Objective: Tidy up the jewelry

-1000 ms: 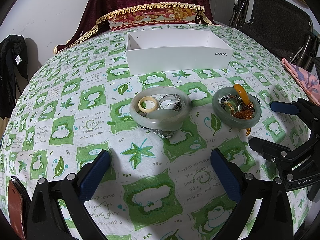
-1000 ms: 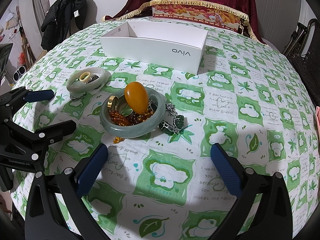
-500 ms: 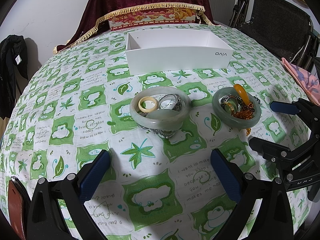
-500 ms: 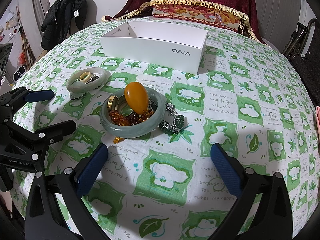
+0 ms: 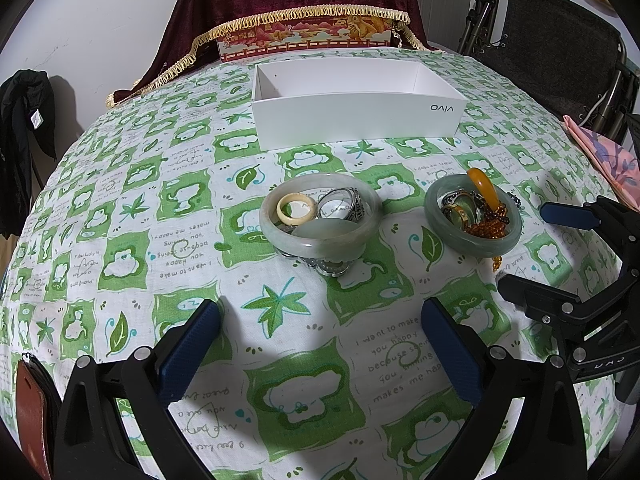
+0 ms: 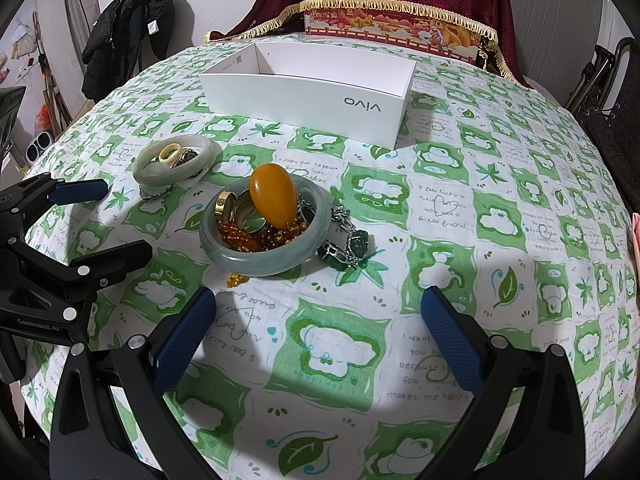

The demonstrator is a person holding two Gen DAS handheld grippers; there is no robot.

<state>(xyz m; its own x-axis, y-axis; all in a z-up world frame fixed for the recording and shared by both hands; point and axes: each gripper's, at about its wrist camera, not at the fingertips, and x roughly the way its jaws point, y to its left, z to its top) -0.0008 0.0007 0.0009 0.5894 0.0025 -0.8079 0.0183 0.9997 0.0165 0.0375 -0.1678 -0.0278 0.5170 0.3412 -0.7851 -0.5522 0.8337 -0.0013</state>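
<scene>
Both claws hang open and empty over the desk [image 5: 120, 216]; the left claw [image 5: 320, 356] faces a pale bangle [image 5: 320, 216] ringing a cream ring [image 5: 295, 209] and silver rings [image 5: 344, 206]; the right claw [image 6: 320, 344] faces a green bangle [image 6: 266, 232] holding an amber pendant [image 6: 273, 194], beads [image 6: 256, 236] and a gold ring [image 6: 225, 205]; a chain [image 6: 346, 242] lies just beside it; the white box [image 6: 308, 88] sits behind.
</scene>
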